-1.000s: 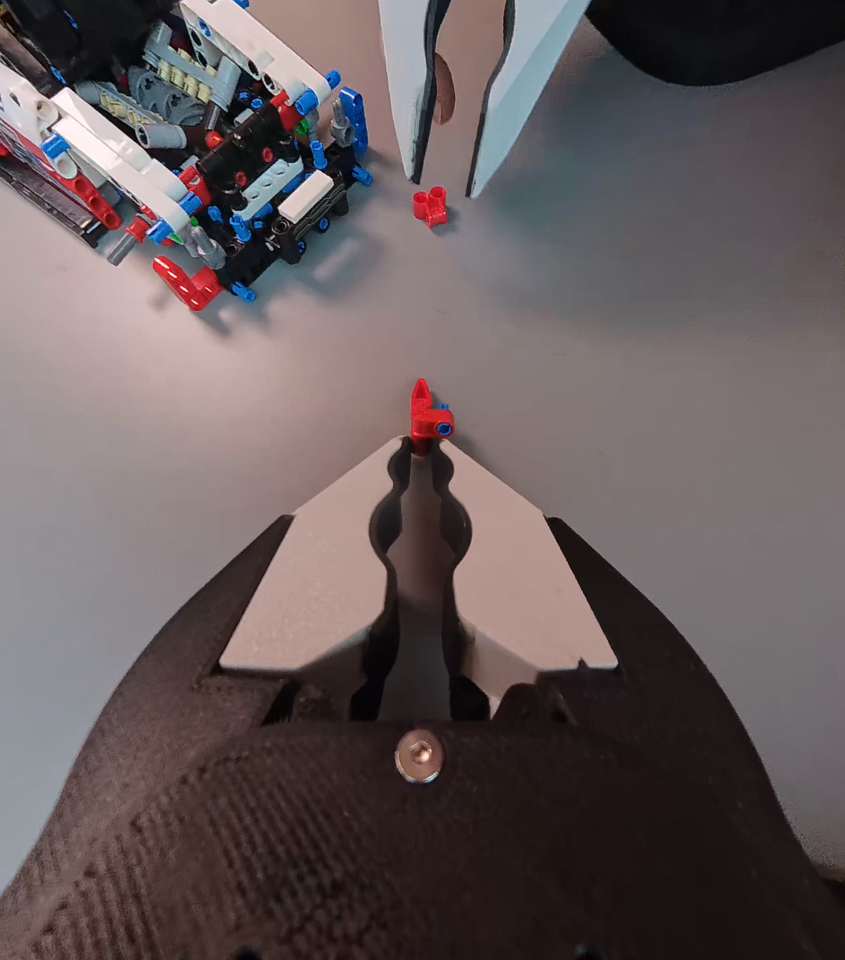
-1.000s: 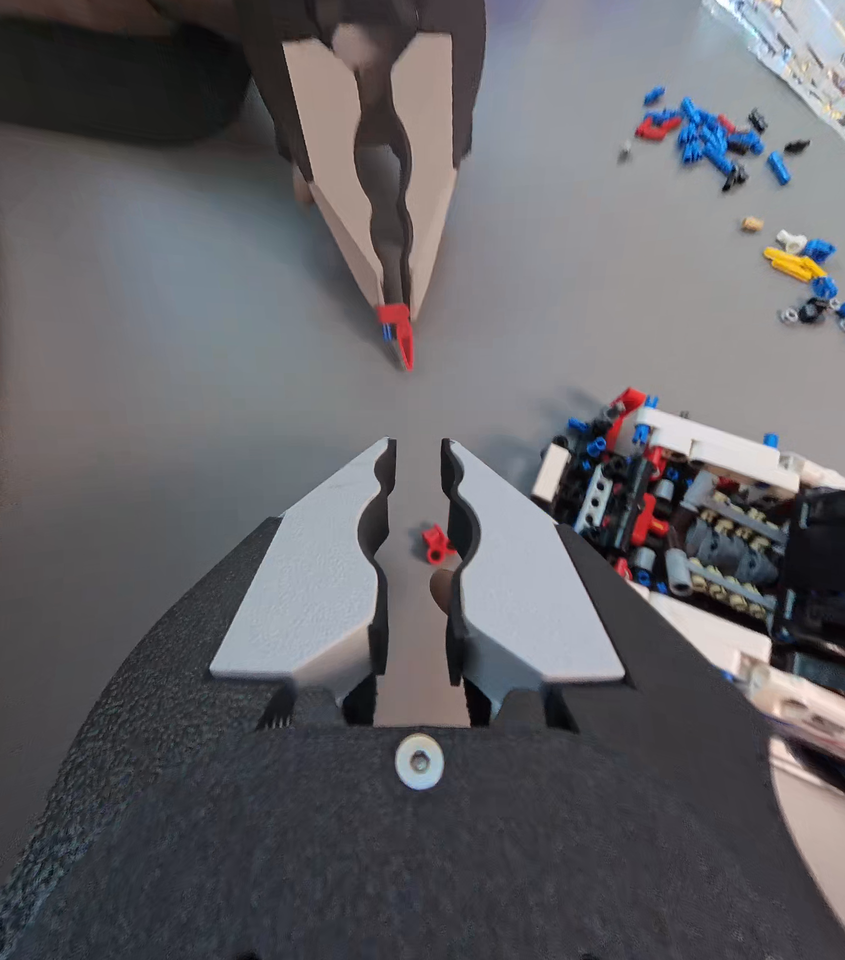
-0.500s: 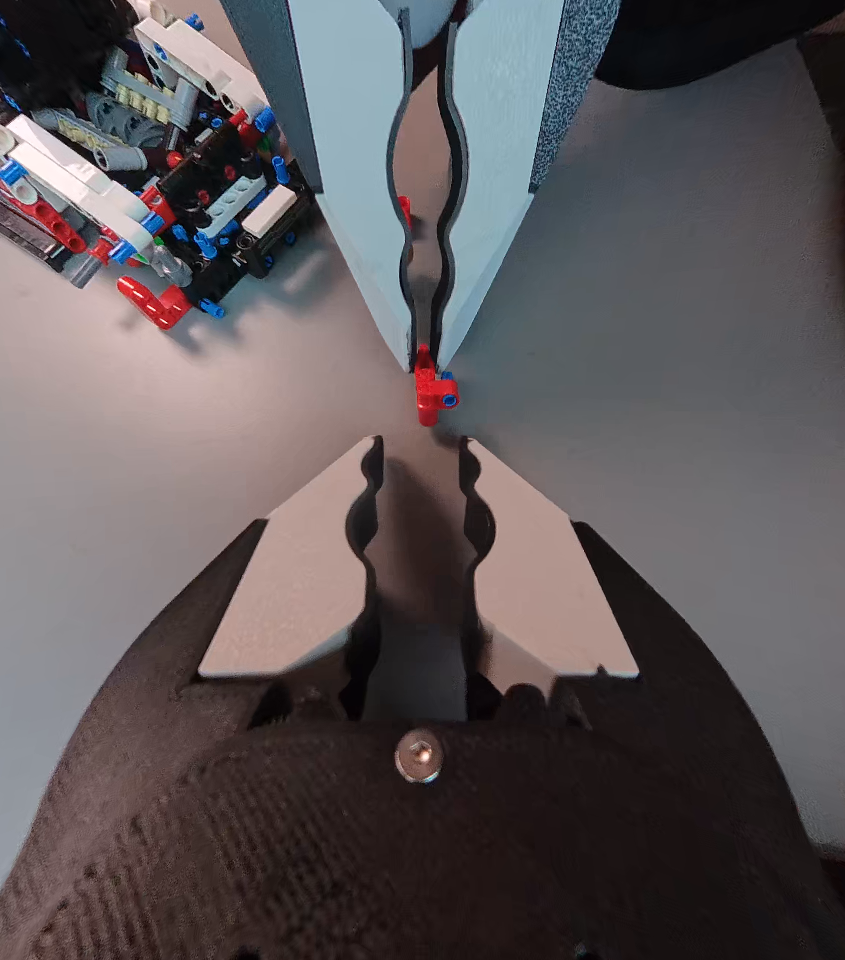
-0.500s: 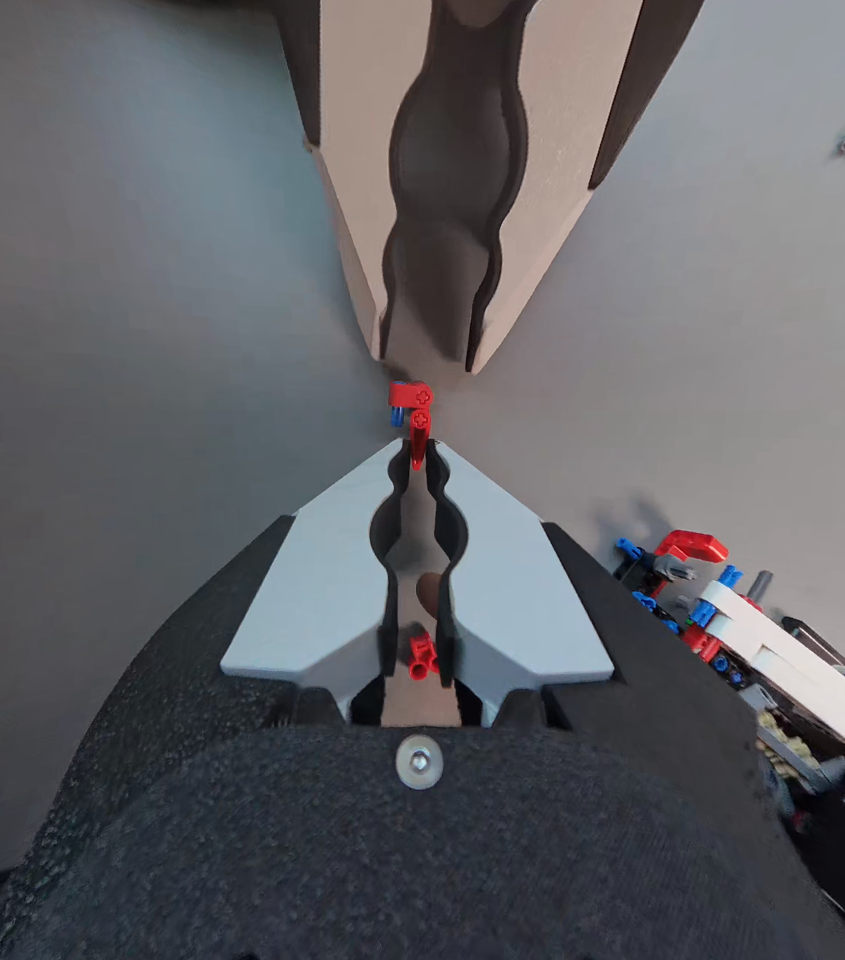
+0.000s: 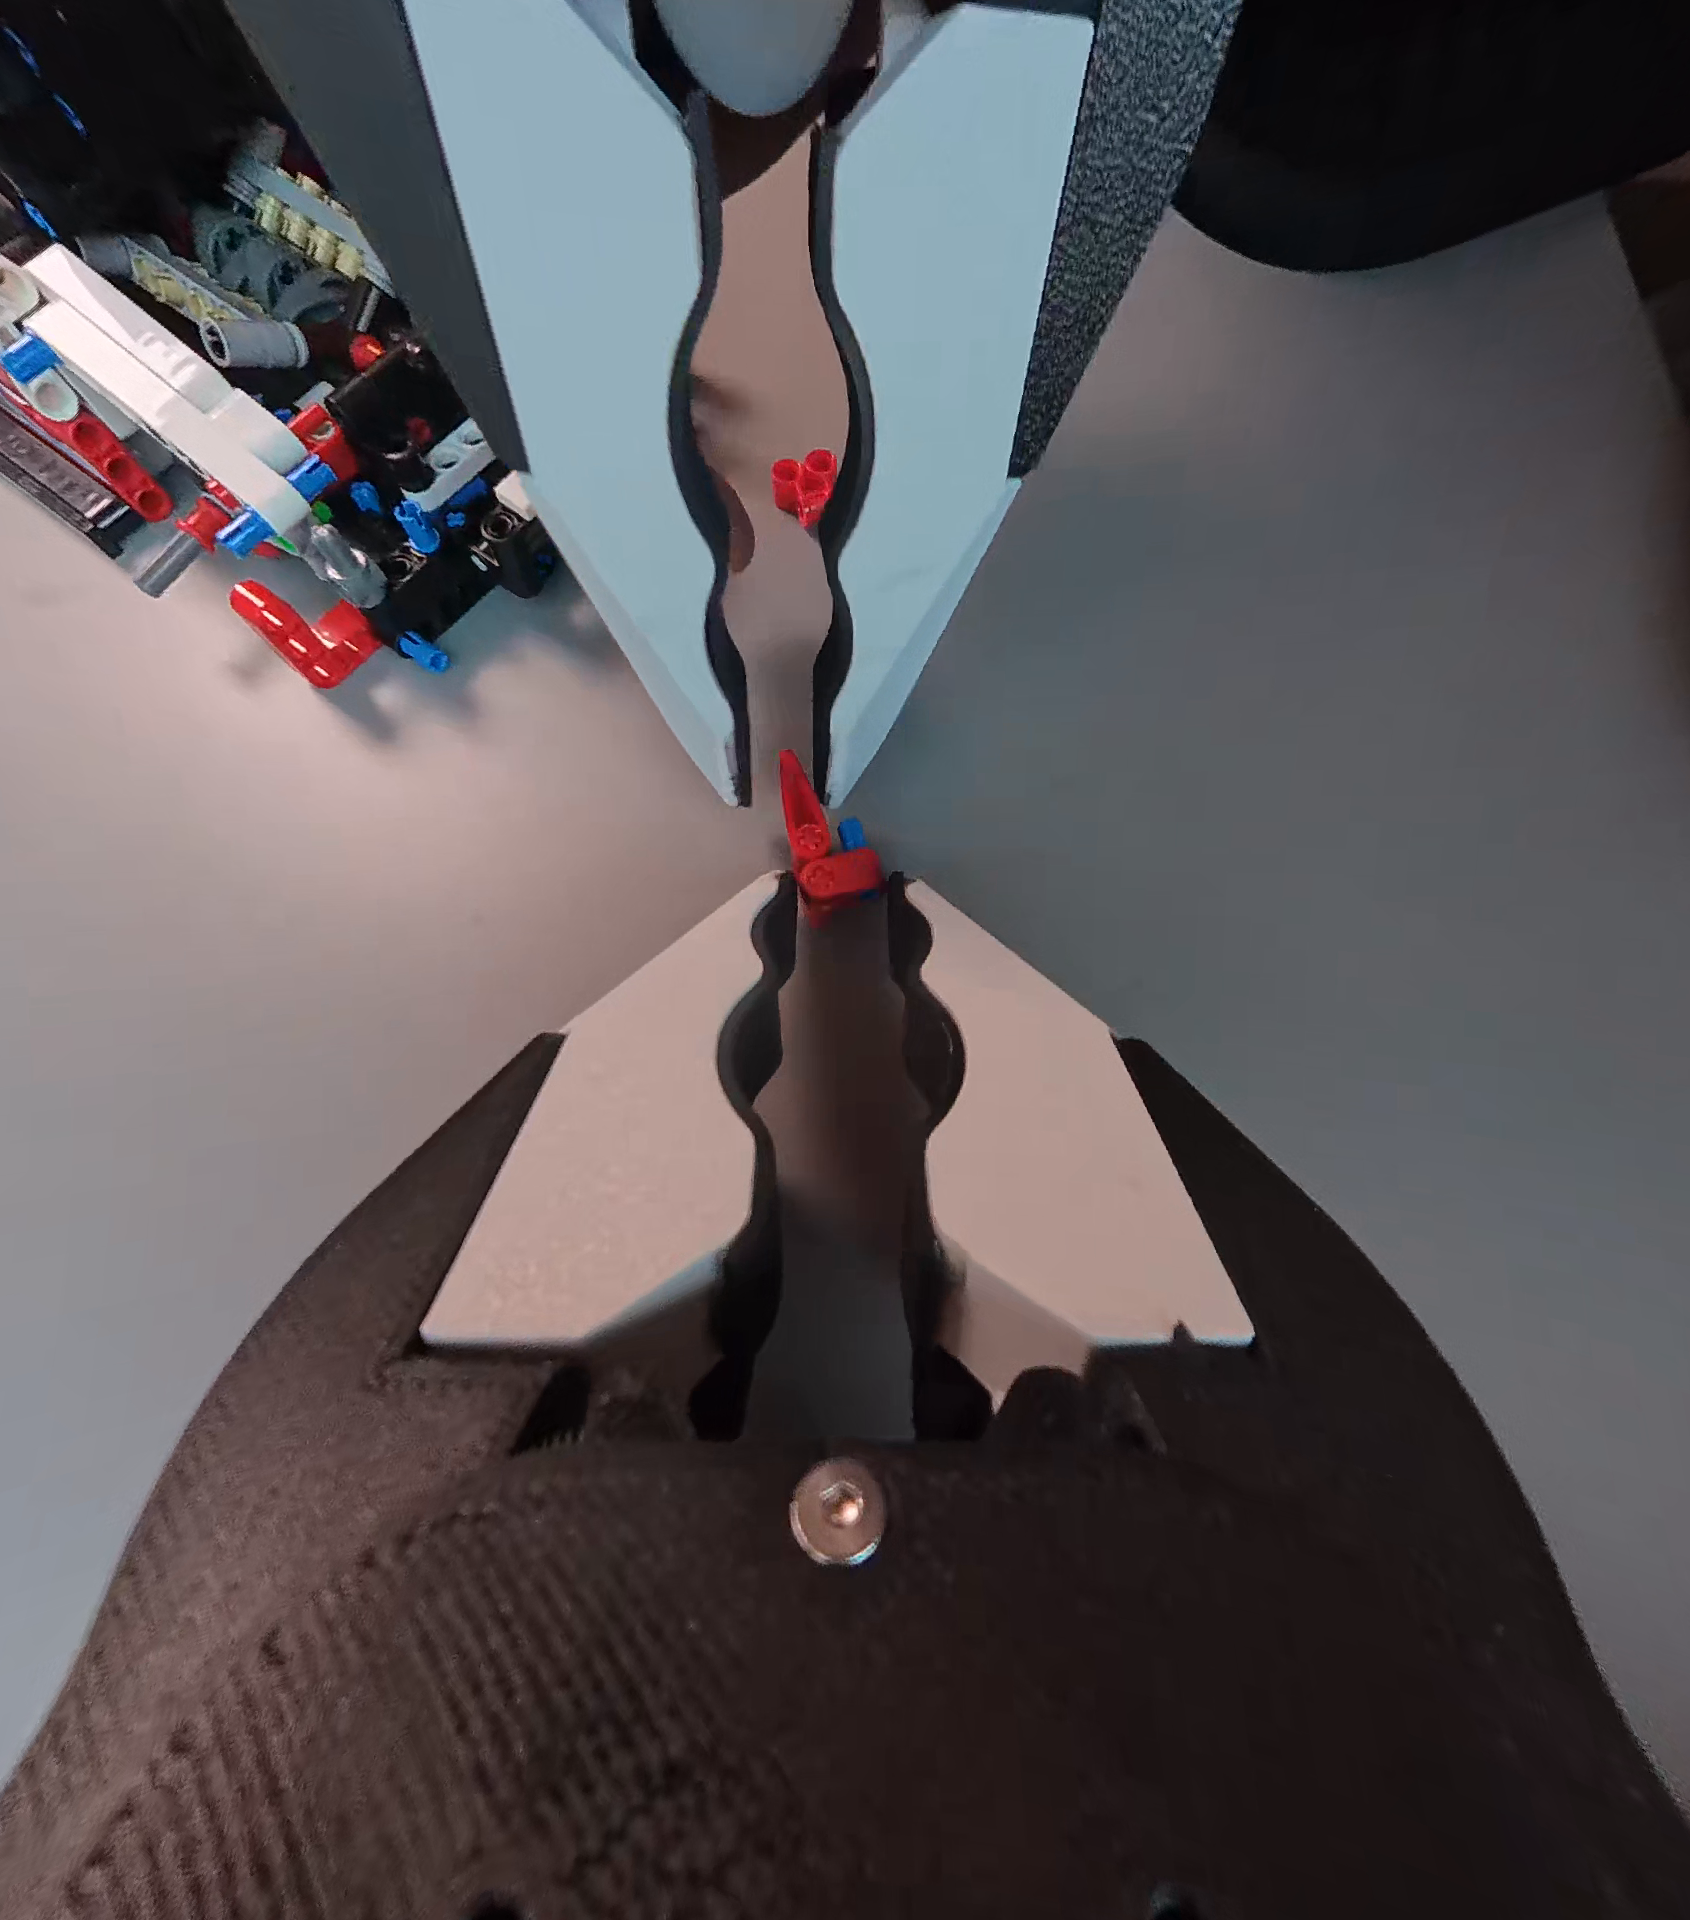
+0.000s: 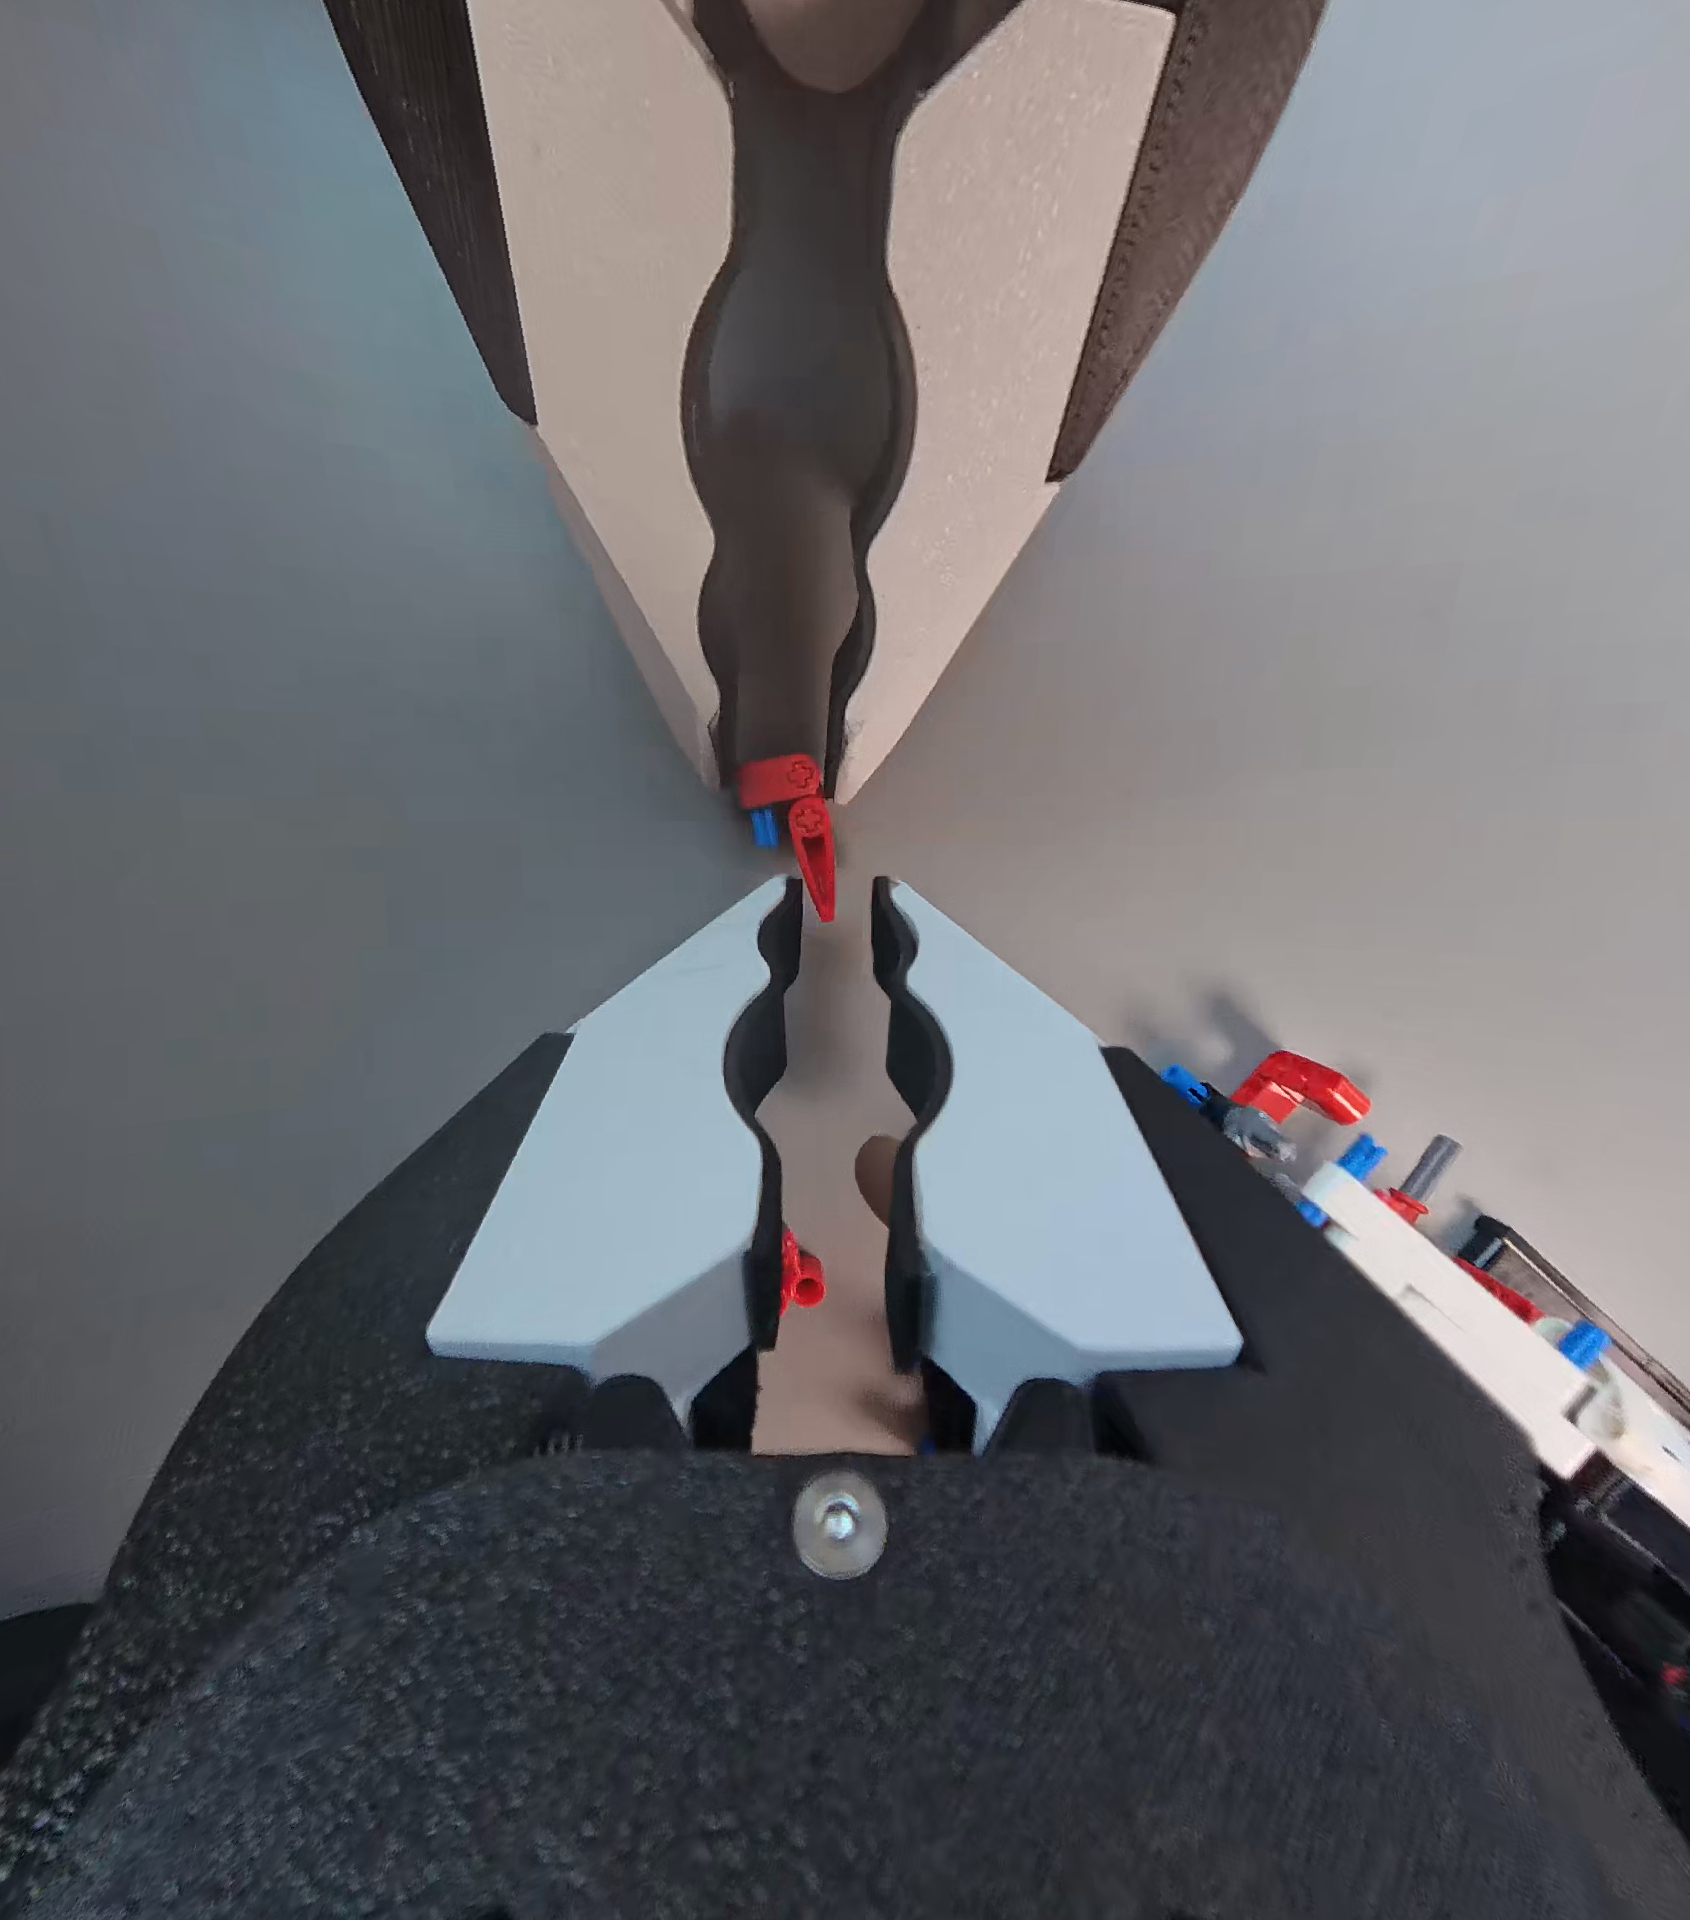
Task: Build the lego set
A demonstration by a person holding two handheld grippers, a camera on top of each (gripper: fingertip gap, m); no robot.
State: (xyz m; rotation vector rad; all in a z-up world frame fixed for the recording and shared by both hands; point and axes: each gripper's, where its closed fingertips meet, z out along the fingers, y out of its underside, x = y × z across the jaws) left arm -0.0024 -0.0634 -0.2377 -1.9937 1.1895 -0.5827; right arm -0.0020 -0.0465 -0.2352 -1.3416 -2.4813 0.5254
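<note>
The small piece (image 5: 825,873) at the centre of the left wrist view is bright red, with a blue pin (image 5: 853,831) at its one o'clock. The left gripper (image 5: 836,883) has pale beige-grey fingers (image 5: 633,1174) edged in black, set in a black textured body. The right gripper (image 6: 836,883), seen in its own view, has light blue-grey fingers (image 6: 1038,1174) with black wavy pads and a speckled black body. A second loose piece (image 5: 805,486), at twelve o'clock in the left view, is red. The table (image 5: 1340,727) is plain matt grey. The lego model (image 5: 228,416), at ten o'clock, mixes white, black, red, blue and grey parts.
</note>
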